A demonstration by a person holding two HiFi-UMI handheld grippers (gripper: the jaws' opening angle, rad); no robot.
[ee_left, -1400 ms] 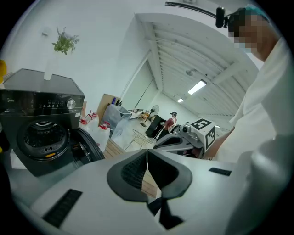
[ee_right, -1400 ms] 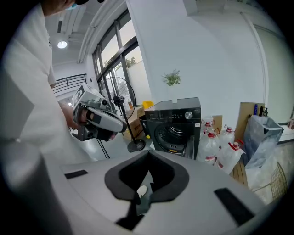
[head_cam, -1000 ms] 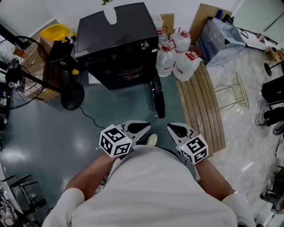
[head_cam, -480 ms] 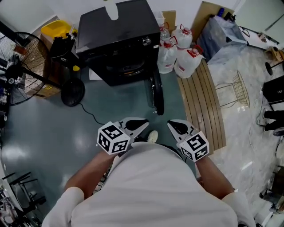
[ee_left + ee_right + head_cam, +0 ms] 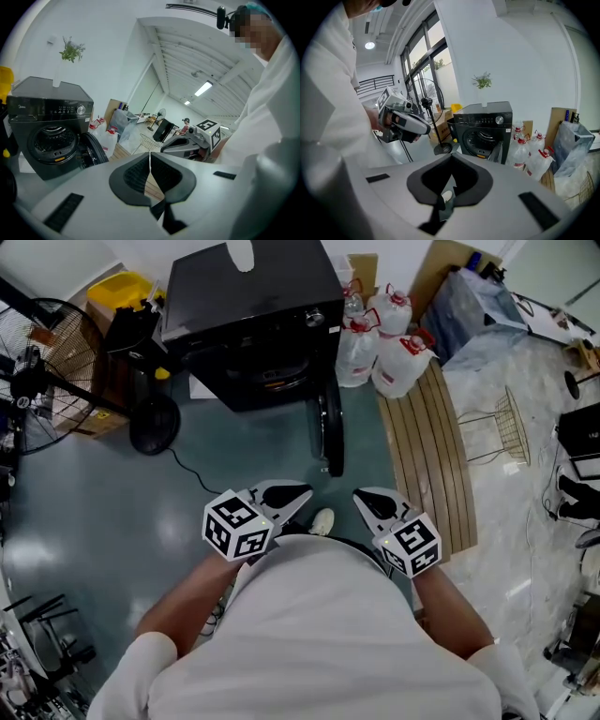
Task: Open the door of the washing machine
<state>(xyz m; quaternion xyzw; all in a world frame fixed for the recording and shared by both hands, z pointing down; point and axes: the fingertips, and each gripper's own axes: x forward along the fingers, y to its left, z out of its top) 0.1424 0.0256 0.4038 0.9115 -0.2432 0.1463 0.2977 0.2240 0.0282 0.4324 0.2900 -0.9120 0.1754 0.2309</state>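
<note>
The washer [image 5: 248, 320] stands against the wall with its door [image 5: 330, 432] already swung out to the right and seen edge-on from the head view. The round opening shows the ribbed steel drum [image 5: 480, 139]; what lies inside it cannot be made out. On the washer's top a white vase [image 5: 241, 254] holds a green sprig [image 5: 482, 81]. Just right of the washer a cluster of pale jugs [image 5: 398, 357] with red caps sits on the floor [image 5: 112, 512], their fill too unclear to tell, and to the left a yellow bin [image 5: 120, 292] stands behind a fan [image 5: 42, 357], its contents out of sight. The left hand-held gripper [image 5: 302, 491] and the right hand-held gripper [image 5: 361, 497] are held side by side close to the person's body, both pointing toward the washer. Each has its jaws pressed together with nothing gripped: in the left gripper view only a thin seam shows between the pads, and in the right gripper view a shoe [image 5: 322, 519] on the floor shows below the closed tips. The washer lies straight ahead of both, across bare floor and apart from them. The door's free edge points back toward the gap between the two, and neither touches it.
</note>
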